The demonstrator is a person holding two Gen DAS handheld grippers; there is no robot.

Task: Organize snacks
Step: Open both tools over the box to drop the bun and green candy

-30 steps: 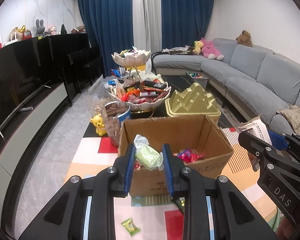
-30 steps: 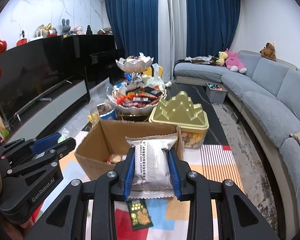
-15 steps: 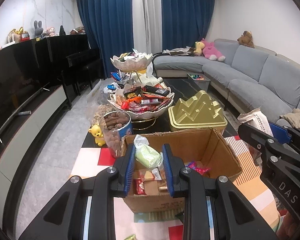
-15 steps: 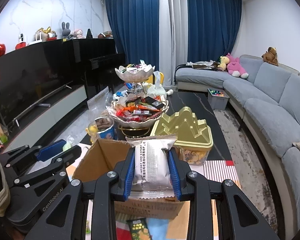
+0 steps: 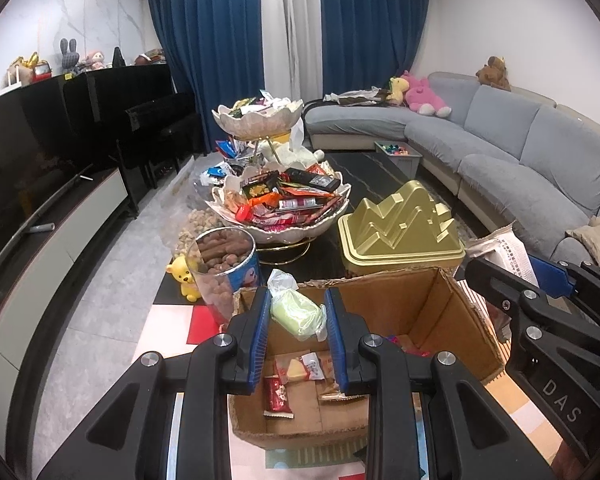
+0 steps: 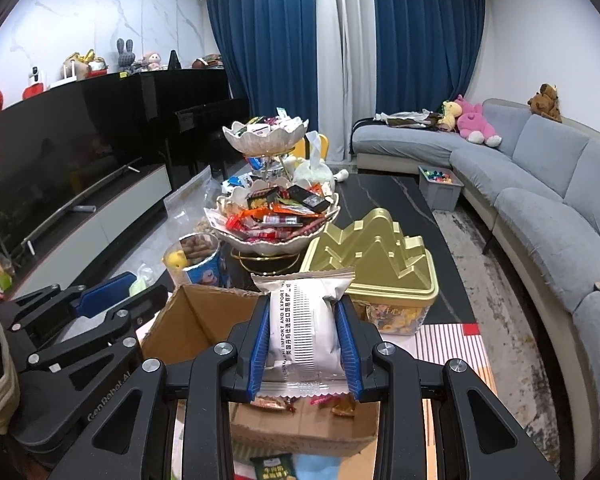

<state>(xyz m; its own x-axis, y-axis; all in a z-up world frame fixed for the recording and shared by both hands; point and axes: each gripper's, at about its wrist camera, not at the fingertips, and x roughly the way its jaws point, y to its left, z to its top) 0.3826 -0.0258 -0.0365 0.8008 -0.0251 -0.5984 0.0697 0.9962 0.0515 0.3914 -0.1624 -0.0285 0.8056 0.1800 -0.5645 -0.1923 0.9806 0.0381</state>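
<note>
My left gripper (image 5: 297, 322) pinches a pale green wrapped snack (image 5: 296, 314) above the open brown cardboard box (image 5: 456, 320), my right gripper (image 6: 303, 332) squeezes a white crinkle-edged packet (image 6: 302, 328) over what looks like the same box (image 6: 192, 320), small wrapped treats inside.

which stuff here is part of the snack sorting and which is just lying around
Part of the job:
- green wrapped snack in the left gripper
- white snack packet in the right gripper
- cardboard box
- two-tier snack bowl stand

Lying about:
- gold mountain-shaped tin
- grey sofa
- plush toys
- black piano
</note>
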